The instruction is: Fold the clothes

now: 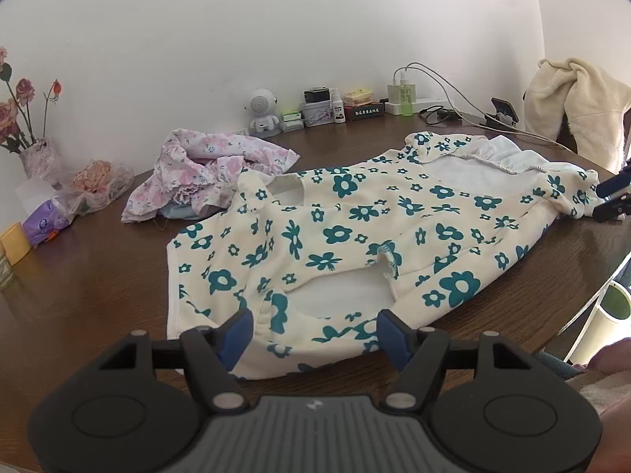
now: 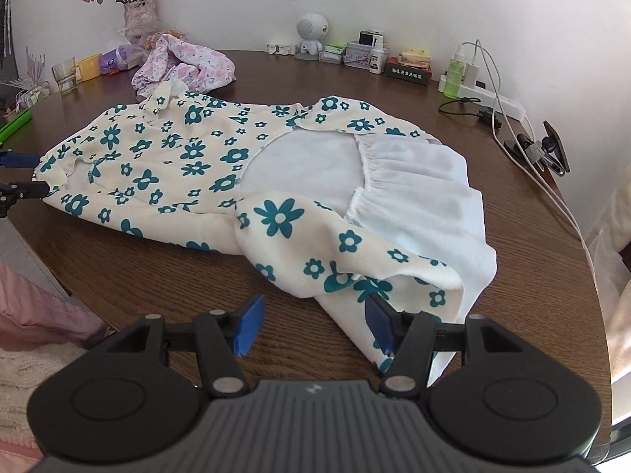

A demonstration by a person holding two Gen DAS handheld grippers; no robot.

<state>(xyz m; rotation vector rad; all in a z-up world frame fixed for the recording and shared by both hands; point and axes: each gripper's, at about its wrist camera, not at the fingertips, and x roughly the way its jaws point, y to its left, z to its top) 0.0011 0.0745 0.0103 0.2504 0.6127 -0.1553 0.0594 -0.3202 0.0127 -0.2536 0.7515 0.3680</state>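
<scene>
**Both grippers lining up on a floral garment**

A cream garment (image 1: pixel 355 228) with teal flowers is lying spread across the middle of a brown table (image 1: pixel 86 276). The left gripper (image 1: pixel 313 335), jaws wide, is hovering over the hem at lower centre. The right gripper (image 2: pixel 311 325), jaws wide and empty, is approaching a turned-back corner. Judgement: each should pinch a single clean edge, then lift together, avoiding the pink clothes (image 1: pixel 205 165) in the upper left.

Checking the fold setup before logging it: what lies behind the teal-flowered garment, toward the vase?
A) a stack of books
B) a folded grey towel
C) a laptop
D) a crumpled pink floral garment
D: a crumpled pink floral garment lies heaped on the wooden table behind the teal-flowered garment.
</scene>
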